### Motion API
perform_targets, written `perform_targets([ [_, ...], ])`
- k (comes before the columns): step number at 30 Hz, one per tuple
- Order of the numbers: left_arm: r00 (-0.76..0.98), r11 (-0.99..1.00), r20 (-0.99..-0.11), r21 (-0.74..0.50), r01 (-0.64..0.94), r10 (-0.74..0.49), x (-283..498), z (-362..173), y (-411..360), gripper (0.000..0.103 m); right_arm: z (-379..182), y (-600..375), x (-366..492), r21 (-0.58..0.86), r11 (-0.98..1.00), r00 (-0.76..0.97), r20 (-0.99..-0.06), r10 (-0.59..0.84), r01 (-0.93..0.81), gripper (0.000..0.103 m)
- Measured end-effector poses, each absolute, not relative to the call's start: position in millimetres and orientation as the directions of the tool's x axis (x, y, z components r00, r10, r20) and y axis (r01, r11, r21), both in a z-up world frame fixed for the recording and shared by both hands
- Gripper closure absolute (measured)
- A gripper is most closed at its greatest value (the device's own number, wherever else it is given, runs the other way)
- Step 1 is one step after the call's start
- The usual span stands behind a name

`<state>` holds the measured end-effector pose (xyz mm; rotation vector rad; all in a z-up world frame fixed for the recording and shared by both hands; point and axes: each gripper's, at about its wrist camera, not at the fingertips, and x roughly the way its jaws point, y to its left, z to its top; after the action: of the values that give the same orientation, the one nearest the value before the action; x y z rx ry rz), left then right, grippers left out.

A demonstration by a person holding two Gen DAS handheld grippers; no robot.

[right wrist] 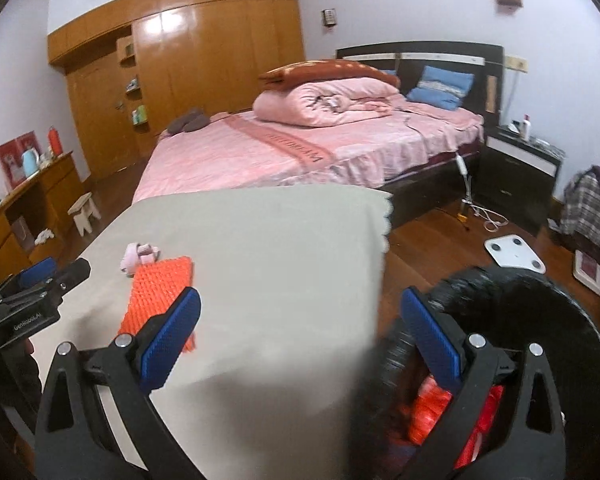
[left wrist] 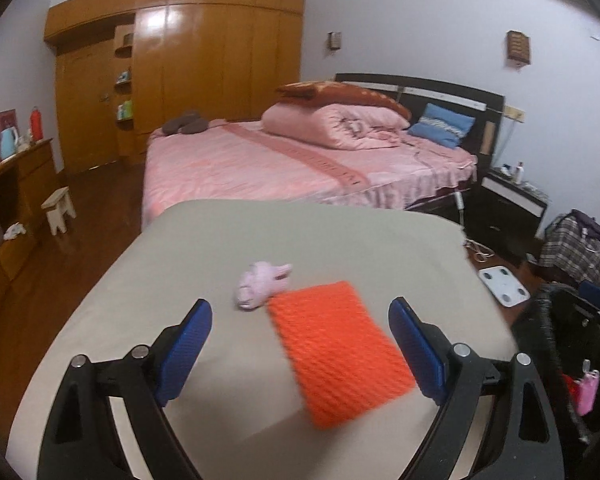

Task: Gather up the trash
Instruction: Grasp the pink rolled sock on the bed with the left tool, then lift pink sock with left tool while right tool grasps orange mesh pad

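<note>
An orange foam net sleeve (left wrist: 340, 350) lies flat on the beige cloth-covered table (left wrist: 180, 264), with a crumpled pale pink wad (left wrist: 262, 285) touching its far corner. My left gripper (left wrist: 300, 344) is open and empty, its blue pads on either side of the orange sleeve, above it. In the right wrist view the sleeve (right wrist: 160, 292) and wad (right wrist: 138, 258) lie to the left. My right gripper (right wrist: 300, 336) is open and empty over the table's right edge. A black trash bin (right wrist: 540, 320) stands beside the table with orange and red trash (right wrist: 432, 412) inside.
A pink bed (left wrist: 280, 160) stands beyond the table. A black nightstand (right wrist: 520, 168), a white scale (right wrist: 514, 254) on the wood floor, and a plaid bag (right wrist: 588, 204) are to the right. A wooden desk (left wrist: 16, 184) and small stool (left wrist: 58, 208) are to the left.
</note>
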<state>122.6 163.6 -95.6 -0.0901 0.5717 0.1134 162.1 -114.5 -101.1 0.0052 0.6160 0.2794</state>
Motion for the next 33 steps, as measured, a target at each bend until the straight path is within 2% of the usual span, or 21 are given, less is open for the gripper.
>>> perform_targets([
  [9, 0.796, 0.98, -0.591, -0.045, -0.196, 0.132, 173.8, -121.4, 201.3, 0.019, -122.4, -65.0, 214.8, 0.086, 0.956, 0.743, -0.611, 0.274, -0.281, 0.006],
  [16, 0.752, 0.982, -0.651, -0.051, -0.179, 0.103, 216.1, -145.2, 209.2, 0.028, -131.9, -56.3, 237.6, 0.089, 0.957, 0.73, -0.628, 0.269, -0.276, 0.006],
  [21, 0.719, 0.984, -0.689, -0.053, -0.168, 0.086, 231.7, -160.2, 207.5, 0.03, -135.0, -55.3, 242.5, 0.084, 0.956, 0.727, -0.631, 0.269, -0.28, 0.006],
  [26, 0.683, 0.982, -0.728, -0.078, -0.173, 0.062, 242.3, -169.8, 210.8, 0.046, -139.2, -52.7, 244.3, 0.082, 0.955, 0.721, -0.639, 0.269, -0.284, 0.006],
  [28, 0.671, 0.982, -0.74, -0.087, -0.165, 0.047, 245.2, -173.5, 210.7, 0.059, -141.1, -51.3, 244.8, 0.083, 0.955, 0.718, -0.642, 0.269, -0.285, 0.006],
  [33, 0.681, 0.982, -0.731, -0.096, -0.16, 0.04, 242.2, -172.2, 210.5, 0.067, -147.5, -48.1, 245.6, 0.084, 0.955, 0.705, -0.657, 0.267, -0.283, 0.006],
])
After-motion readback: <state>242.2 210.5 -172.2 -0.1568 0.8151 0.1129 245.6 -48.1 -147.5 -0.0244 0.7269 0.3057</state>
